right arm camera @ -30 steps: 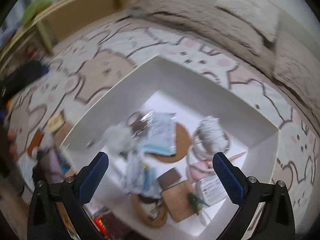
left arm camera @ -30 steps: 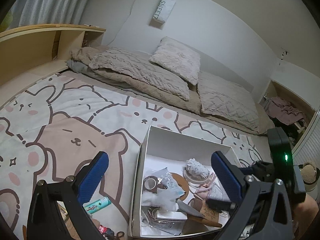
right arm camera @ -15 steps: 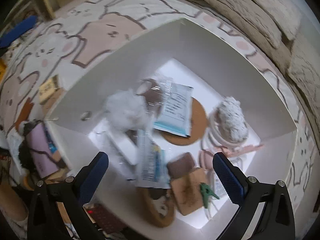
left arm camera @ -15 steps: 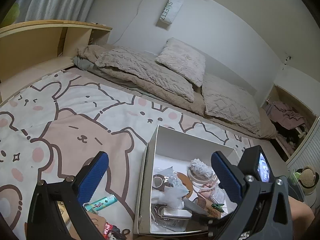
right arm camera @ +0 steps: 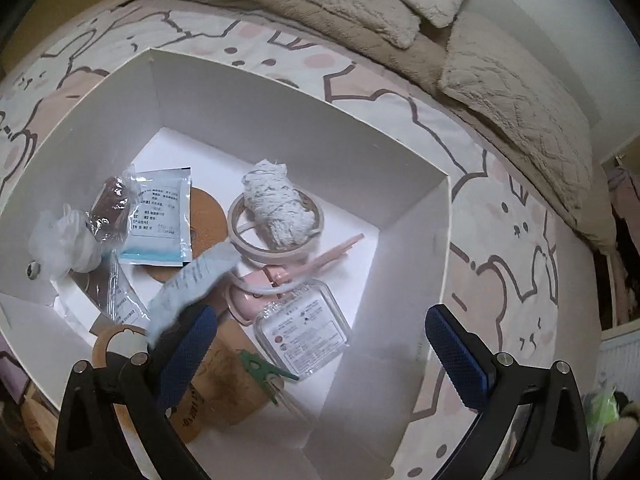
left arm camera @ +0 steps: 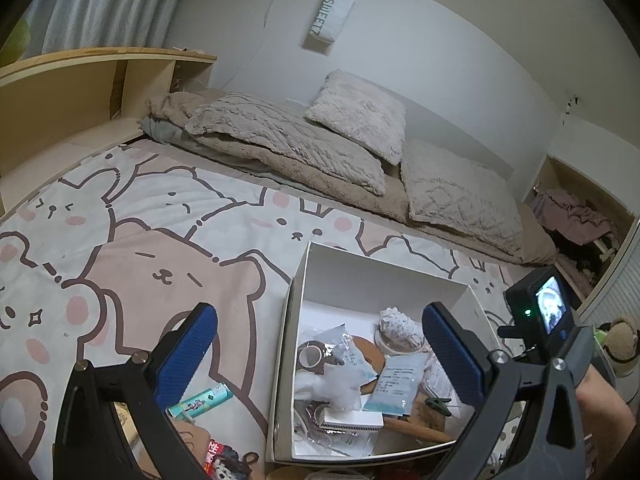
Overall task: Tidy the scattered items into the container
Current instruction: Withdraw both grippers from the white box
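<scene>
A white open box (left arm camera: 382, 276) (right arm camera: 304, 120) sits on a cartoon-animal mat and holds several items: tape rings, a white yarn bundle (right arm camera: 276, 208), sachets, a clear case (right arm camera: 304, 330), a green clip (right arm camera: 260, 368). A blurred light-blue sachet (right arm camera: 192, 280) is in mid-air over the box, just above my right gripper's left finger. My right gripper (right arm camera: 320, 344) is open and empty above the box's near right part. My left gripper (left arm camera: 318, 356) is open and empty, left of and above the box. A green tube (left arm camera: 200, 400) and a red-and-black item (left arm camera: 224, 456) lie on the mat left of the box.
Beige bedding and pillows (left arm camera: 320, 148) lie behind the mat along the wall. A wooden shelf (left arm camera: 80, 88) stands at the left. The right gripper's camera body (left arm camera: 548, 312) shows beside the box's right side, with a straw hat (left arm camera: 620, 340) beyond it.
My right gripper swung right across the box, and a light-blue sachet now falls into the box. My left gripper drew back and tilted up slightly.
</scene>
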A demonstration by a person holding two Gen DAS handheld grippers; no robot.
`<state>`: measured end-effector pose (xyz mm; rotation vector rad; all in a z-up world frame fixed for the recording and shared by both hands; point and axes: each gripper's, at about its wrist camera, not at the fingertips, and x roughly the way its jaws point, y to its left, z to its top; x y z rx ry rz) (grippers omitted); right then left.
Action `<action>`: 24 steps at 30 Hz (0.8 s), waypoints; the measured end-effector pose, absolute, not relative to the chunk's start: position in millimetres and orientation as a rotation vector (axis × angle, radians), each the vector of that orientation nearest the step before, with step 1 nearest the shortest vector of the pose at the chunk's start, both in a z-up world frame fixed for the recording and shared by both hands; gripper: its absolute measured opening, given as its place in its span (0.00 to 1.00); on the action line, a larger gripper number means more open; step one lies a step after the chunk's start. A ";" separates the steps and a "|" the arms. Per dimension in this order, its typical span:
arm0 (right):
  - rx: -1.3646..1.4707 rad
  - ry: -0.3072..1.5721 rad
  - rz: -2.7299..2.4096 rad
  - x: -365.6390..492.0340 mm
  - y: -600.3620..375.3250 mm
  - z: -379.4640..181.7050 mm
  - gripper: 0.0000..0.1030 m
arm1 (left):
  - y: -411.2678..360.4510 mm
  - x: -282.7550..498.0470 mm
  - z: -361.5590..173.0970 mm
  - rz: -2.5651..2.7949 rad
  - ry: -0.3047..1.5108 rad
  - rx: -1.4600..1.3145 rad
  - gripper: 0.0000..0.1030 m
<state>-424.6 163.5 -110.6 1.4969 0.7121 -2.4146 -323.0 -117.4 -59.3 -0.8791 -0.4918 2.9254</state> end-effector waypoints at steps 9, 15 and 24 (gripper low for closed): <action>1.352 0.537 -2.444 -400.3 164.0 -88.7 1.00 | -106.4 -314.5 -59.4 2.941 -0.433 -0.899 1.00; 1.223 0.384 -2.456 -374.3 171.3 -65.4 1.00 | -100.7 -307.3 -58.6 2.951 -0.395 -0.910 1.00; 1.065 0.185 -2.466 -335.6 193.8 -46.1 1.00 | -90.8 -297.0 -61.5 2.965 -0.310 -0.958 1.00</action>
